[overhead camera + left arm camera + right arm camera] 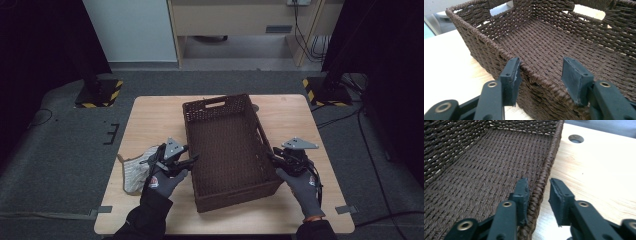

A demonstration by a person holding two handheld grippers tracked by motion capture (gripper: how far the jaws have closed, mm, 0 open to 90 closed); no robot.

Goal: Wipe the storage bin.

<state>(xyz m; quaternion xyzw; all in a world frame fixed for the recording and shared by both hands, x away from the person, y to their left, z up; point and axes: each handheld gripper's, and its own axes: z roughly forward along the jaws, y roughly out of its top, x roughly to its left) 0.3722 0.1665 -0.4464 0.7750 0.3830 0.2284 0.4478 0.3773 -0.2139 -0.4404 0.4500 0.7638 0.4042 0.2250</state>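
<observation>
A dark brown woven basket (pixel 216 101) stands empty in the middle of the wooden table (pixel 155 120). My left gripper (pixel 192 160) is at the basket's left rim near its front corner. In the left gripper view the left gripper (pixel 541 72) straddles that rim (pixel 499 51), one jaw outside the wall and one over the basket floor, with a wide gap. My right gripper (pixel 274 154) is at the right rim. In the right gripper view the right gripper (pixel 539 192) has the rim (pixel 551 155) between its jaws, and the outer pad stands clear of the weave.
A white knitted cloth (pixel 135 170) lies on the table to the left of the basket, beside the left hand. A round hole (pixel 576 138) is in the tabletop beyond the basket's far right corner. Two stand bases with yellow-black stripes (pixel 100 92) sit on the floor behind the table.
</observation>
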